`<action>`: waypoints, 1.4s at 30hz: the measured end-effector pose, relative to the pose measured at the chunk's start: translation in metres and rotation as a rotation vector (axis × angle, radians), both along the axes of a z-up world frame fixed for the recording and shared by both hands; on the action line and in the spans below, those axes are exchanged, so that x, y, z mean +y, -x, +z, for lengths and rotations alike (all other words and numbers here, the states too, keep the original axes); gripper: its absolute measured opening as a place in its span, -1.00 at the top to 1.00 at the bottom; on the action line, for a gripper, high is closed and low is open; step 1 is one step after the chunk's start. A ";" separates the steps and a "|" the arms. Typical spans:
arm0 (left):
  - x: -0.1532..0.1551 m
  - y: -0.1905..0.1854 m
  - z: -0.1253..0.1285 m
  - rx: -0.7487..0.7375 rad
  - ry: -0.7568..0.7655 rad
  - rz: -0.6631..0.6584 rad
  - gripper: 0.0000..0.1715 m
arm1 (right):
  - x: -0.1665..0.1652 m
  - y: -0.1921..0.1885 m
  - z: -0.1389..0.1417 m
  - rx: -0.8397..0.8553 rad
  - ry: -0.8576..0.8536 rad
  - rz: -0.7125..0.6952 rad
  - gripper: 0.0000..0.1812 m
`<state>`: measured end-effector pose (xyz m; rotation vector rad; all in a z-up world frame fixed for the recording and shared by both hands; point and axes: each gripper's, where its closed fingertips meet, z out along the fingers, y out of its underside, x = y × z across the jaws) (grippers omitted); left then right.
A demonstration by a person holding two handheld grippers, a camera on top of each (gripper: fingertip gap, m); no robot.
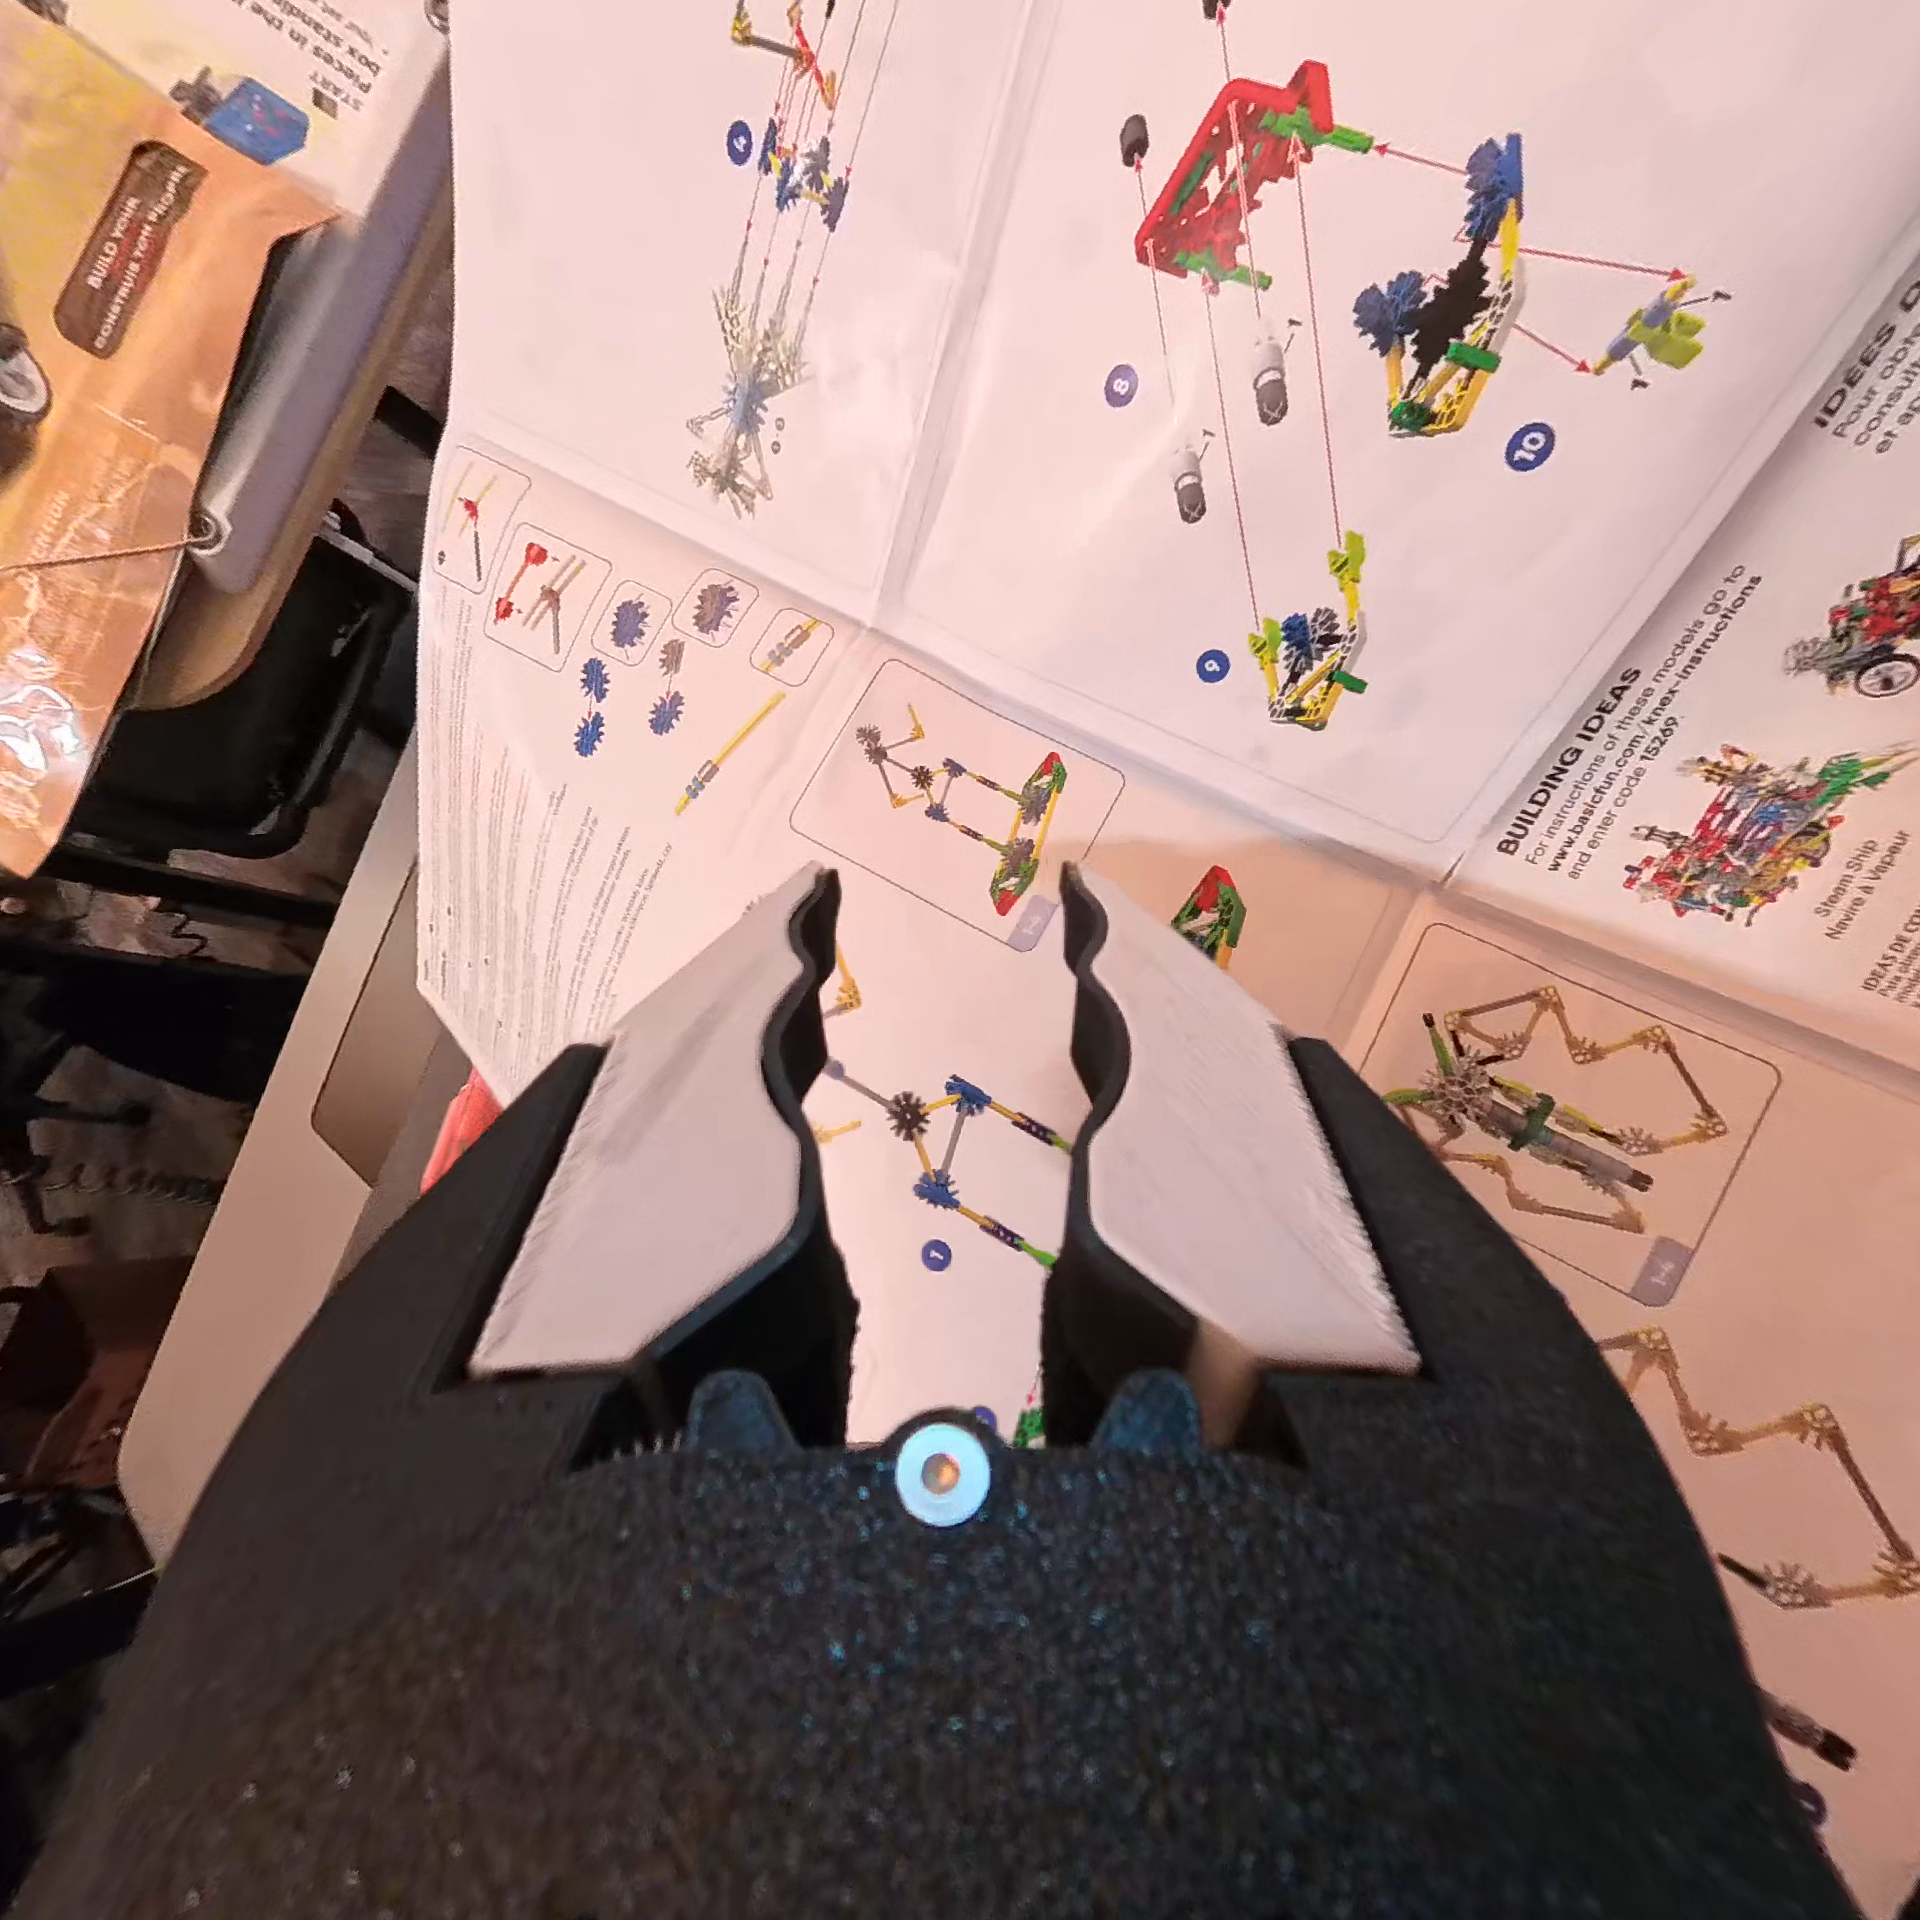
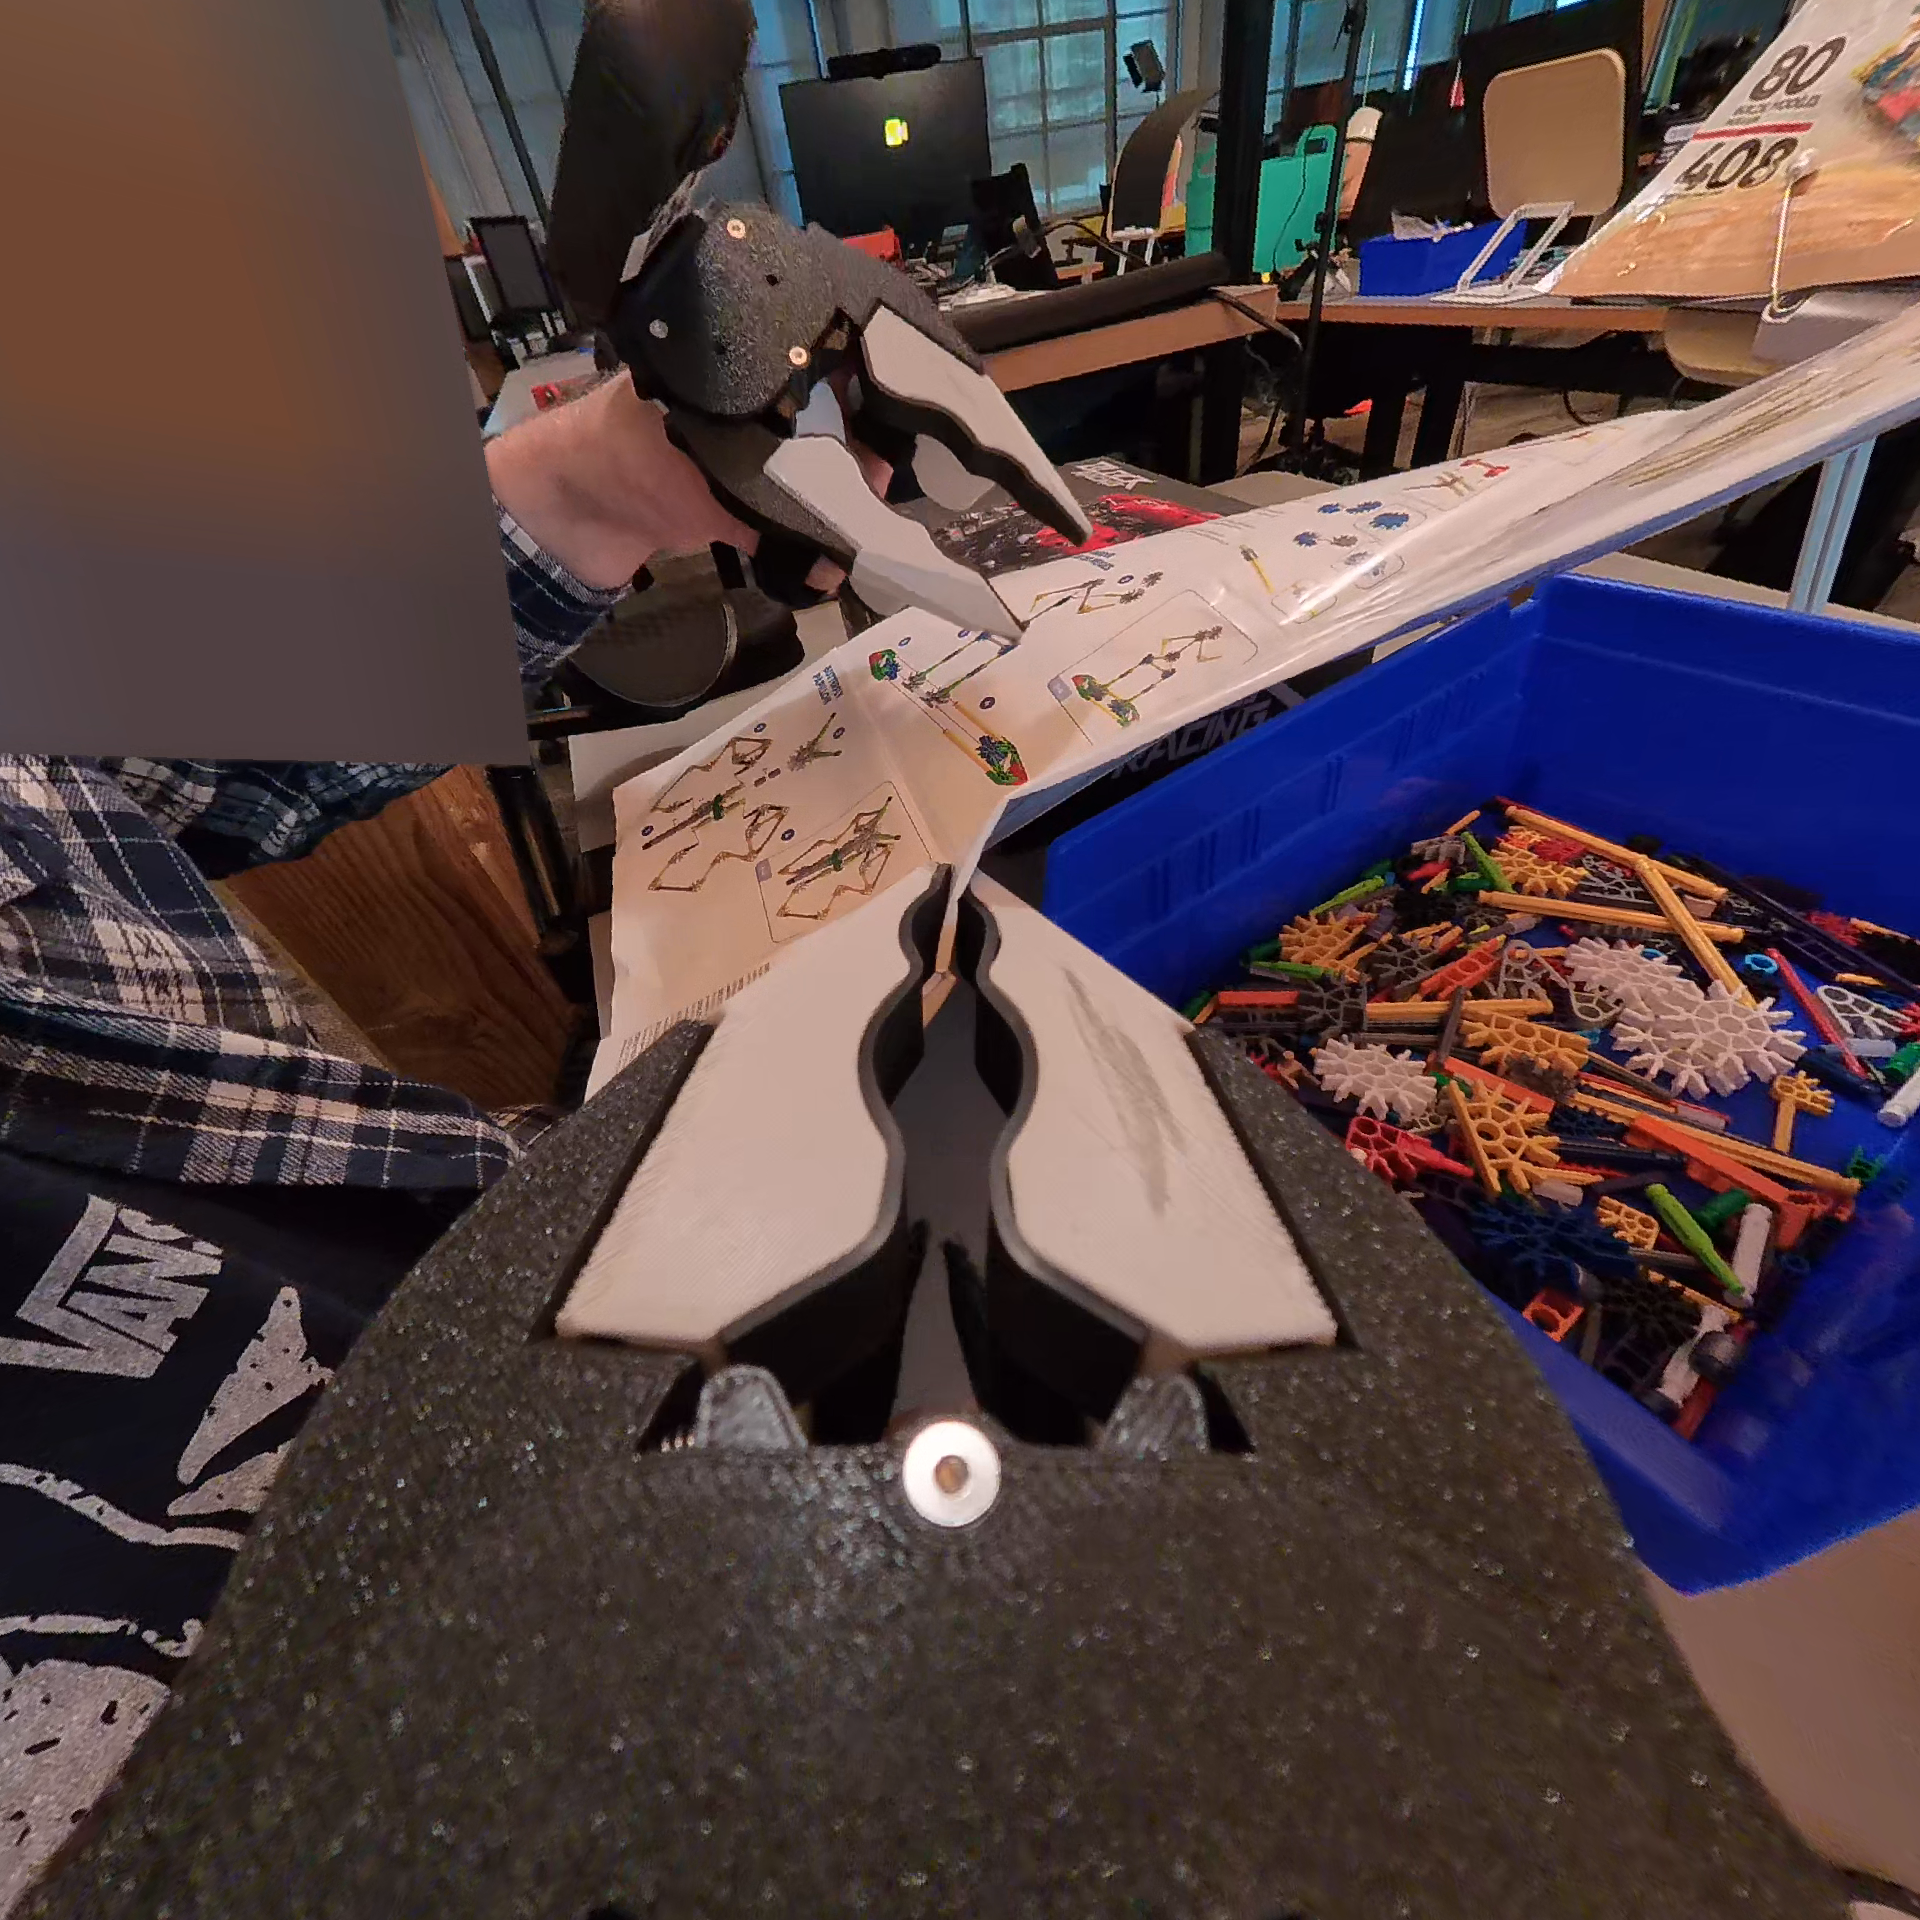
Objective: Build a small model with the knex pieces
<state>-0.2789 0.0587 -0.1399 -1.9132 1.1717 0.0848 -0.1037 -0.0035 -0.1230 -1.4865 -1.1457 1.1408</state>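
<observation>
The left gripper (image 1: 945, 883) hangs over a large unfolded instruction sheet (image 1: 1039, 520) printed with coloured assembly diagrams. Its jaws stand apart with a moderate gap and hold nothing; the printed paper shows between them. In the right wrist view this gripper (image 2: 1049, 582) points down, with its lower fingertip at or just above the sheet (image 2: 790, 810); contact cannot be confirmed.

The right gripper (image 2: 951, 894) has its jaws nearly closed, with only a thin slit at the tips. The tips lie at the near edge of the sheet. Whether they pinch the paper cannot be told.

Edges and room:
- The sheet's left edge lies over a grey counter (image 1: 281, 1195), with dark clutter beyond the counter's left side.
- The far part of the sheet rises off the surface and stretches away to the right.
- The area of sheet directly ahead of the left gripper is flat.

Surroundings:
- A blue bin (image 2: 1403, 779) stands just right of the right gripper, filled with mixed construction-toy rods and connectors (image 2: 1558, 1039). Its near left wall stands close to the right jaw.
- A printed cardboard box (image 1: 94, 343) sits at the far left of the sheet.
- A person in a plaid shirt (image 2: 156, 987) is at the left.
- A hand (image 2: 582, 488) holds the left gripper.
</observation>
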 end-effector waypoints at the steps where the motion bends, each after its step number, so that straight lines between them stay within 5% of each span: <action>1: -0.001 -0.002 -0.003 0.001 0.009 -0.006 0.51 | 0.000 0.000 0.000 0.001 0.000 0.000 1.00; 11: -0.009 -0.039 -0.043 0.029 0.091 -0.089 0.57 | -0.008 0.013 0.030 0.051 -0.039 0.042 1.00; 22: -0.015 -0.052 -0.059 0.026 0.134 -0.108 0.62 | -0.032 0.077 0.069 0.052 -0.176 0.146 0.97; 29: -0.019 -0.054 -0.060 -0.075 0.195 -0.094 0.60 | -0.037 0.117 0.073 0.098 -0.107 0.191 0.94; 37: -0.019 -0.038 -0.038 -0.174 0.195 -0.043 0.53 | -0.054 0.129 0.076 0.140 -0.102 0.247 0.83; 42: -0.009 0.007 -0.006 -0.264 0.121 0.094 0.52 | -0.055 0.144 0.066 0.119 -0.074 0.253 0.84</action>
